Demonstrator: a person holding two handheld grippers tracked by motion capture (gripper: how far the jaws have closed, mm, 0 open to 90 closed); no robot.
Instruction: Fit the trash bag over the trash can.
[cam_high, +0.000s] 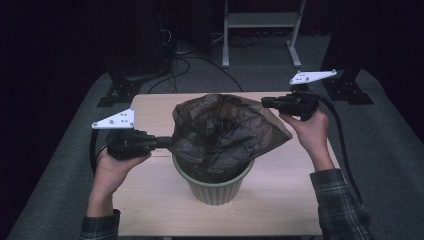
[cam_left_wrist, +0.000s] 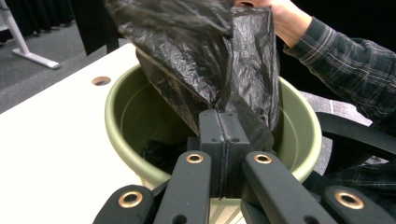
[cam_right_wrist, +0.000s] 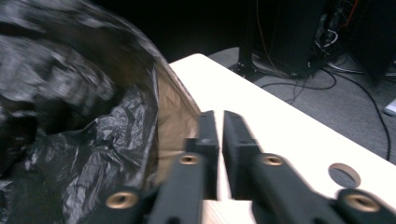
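Note:
A black plastic bag (cam_high: 225, 130) billows over an olive-green ribbed bin (cam_high: 215, 185) that stands in the middle of the light wooden table (cam_high: 285, 200). My left gripper (cam_high: 167, 142) reaches in level from the left and is shut on the bag's near-left rim. In the left gripper view the jaws (cam_left_wrist: 219, 119) meet on the bag's film (cam_left_wrist: 201, 56) above the bin's rim (cam_left_wrist: 114, 116). My right gripper (cam_high: 265, 103) sits at the bag's far-right rim. In the right gripper view its jaws (cam_right_wrist: 219, 123) stand a narrow slit apart with table showing through, and the blurred bag (cam_right_wrist: 70, 116) lies against the outer side of one jaw.
The table has a round hole (cam_right_wrist: 344, 175) near one corner and another (cam_left_wrist: 101, 80) beyond the bin. Grey carpet (cam_high: 390, 150) surrounds the table. A white metal frame (cam_high: 260, 30) and cables (cam_high: 200, 65) lie behind it. The other hand (cam_left_wrist: 285, 18) in a plaid sleeve is beyond the bag.

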